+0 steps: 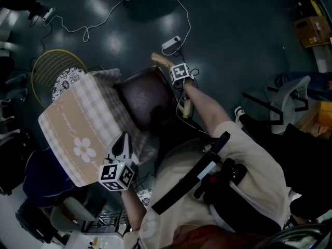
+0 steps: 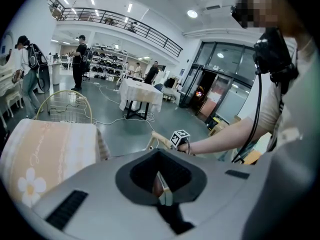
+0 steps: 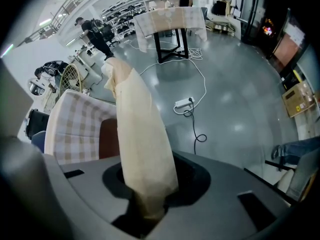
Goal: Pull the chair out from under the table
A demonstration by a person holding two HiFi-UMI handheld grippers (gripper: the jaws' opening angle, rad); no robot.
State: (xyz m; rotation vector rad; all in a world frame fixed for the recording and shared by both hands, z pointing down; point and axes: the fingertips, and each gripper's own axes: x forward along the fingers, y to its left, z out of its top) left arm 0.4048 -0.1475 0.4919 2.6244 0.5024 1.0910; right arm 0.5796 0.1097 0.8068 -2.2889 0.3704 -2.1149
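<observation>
Dark floor (image 1: 233,61): chair (image 1: 148,98) w/ brown seat, pale wood back.

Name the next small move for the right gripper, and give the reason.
Probably draw the right gripper away from the table, toward the person. Its jaws are closed on the chair's pale back rail, and the brown seat sits right against the table's cloth edge, so the chair looks barely pulled out.
</observation>
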